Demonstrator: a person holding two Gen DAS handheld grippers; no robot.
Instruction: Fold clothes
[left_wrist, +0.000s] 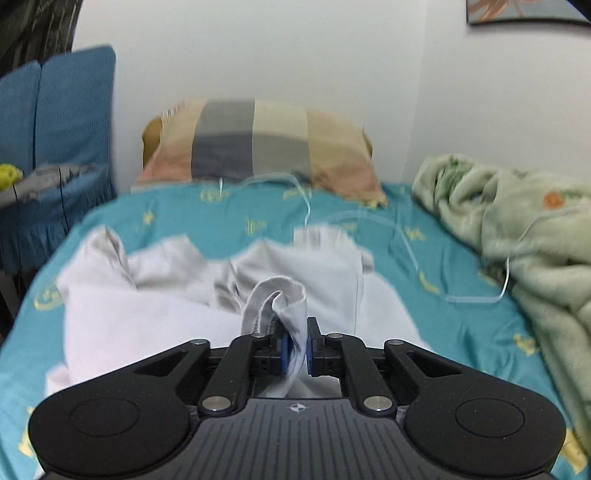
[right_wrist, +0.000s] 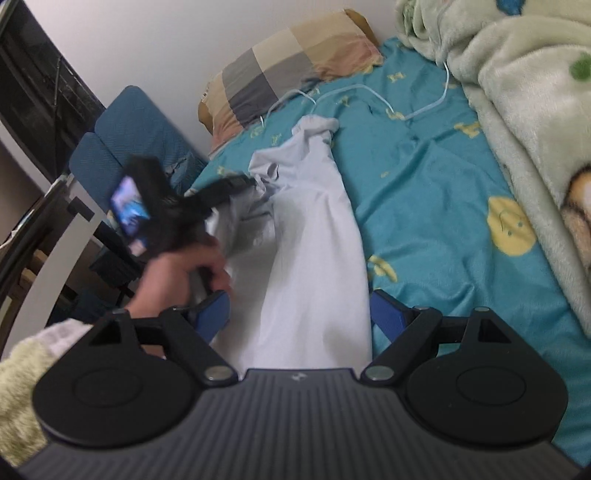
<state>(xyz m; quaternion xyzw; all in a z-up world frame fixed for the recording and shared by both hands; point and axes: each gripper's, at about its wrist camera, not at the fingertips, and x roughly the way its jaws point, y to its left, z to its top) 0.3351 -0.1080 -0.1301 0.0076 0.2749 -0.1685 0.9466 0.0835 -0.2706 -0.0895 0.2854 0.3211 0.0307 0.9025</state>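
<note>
A pale grey-white garment (left_wrist: 155, 306) is lying crumpled on the teal bedsheet (left_wrist: 229, 218), spread lengthwise toward the checked pillow (left_wrist: 258, 144) at the head of the bed. A bunched fold of it is being pinched by the left gripper (left_wrist: 297, 345), whose blue pads are set close together with the cloth squeezed between them; the fold is curling up over the fingertips. The gripper is being pointed downward at a slant toward the bed. In the right wrist view, the left gripper (right_wrist: 236, 182) is being seen blurred, held by the person's left hand (right_wrist: 184, 269), which is wrapped round the handle with the fingers curled and a fluffy pale sleeve (right_wrist: 22, 373) at the wrist. The right gripper (right_wrist: 301, 314) is being held spread wide above the near end of the garment, its blue pads standing on either side of the cloth without pressing it. A green fleece blanket (left_wrist: 517, 229) is heaped along the right side, and a thin white cable (left_wrist: 406, 243) is trailing across the sheet.
</note>
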